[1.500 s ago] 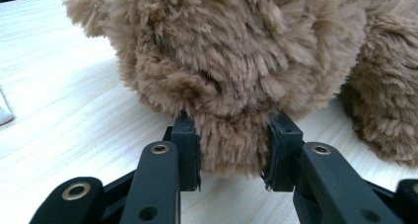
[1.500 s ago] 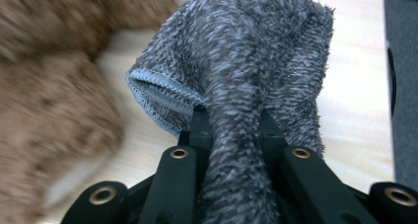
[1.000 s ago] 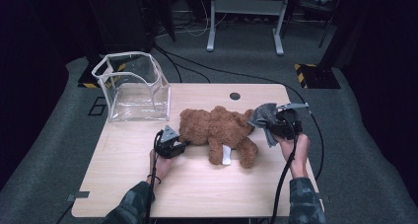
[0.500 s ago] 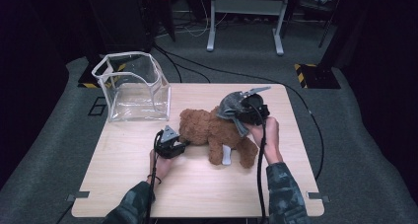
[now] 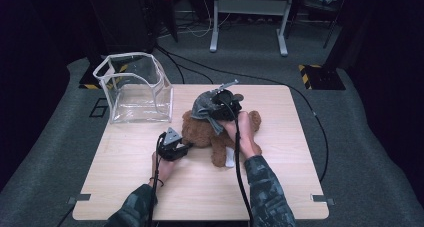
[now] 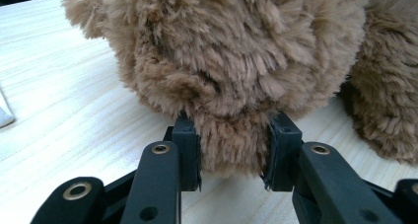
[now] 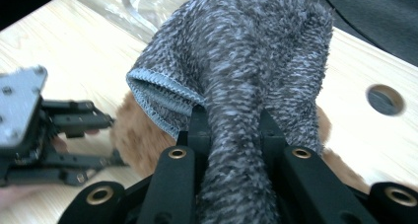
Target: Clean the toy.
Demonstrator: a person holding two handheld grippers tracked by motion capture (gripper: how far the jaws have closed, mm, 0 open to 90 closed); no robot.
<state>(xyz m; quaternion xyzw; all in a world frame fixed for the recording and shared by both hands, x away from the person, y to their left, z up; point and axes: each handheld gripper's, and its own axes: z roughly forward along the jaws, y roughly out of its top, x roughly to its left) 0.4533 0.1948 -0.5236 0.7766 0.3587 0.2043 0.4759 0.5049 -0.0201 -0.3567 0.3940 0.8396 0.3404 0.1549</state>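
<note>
Dressing is barely begun: right gripper (image 5: pixel 216 107) jaws clamp the fuzzy grey knitted cap (image 5: pixel 204 107) above the brown plush teddy bear (image 5: pixel 210 132) (left gripper (image 5: pixel 181 148) jaws pinching its fur), nothing fitted yet.

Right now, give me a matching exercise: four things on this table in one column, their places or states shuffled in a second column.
1. left claw
2. right claw
3. clear plastic bin
4. teddy bear

a. empty, at the table's far left corner
b. shut on the grey towel
c. lying mid-table
d. pinching a tuft of brown fur

Pairs: 1-d, 2-b, 3-a, 4-c
</note>
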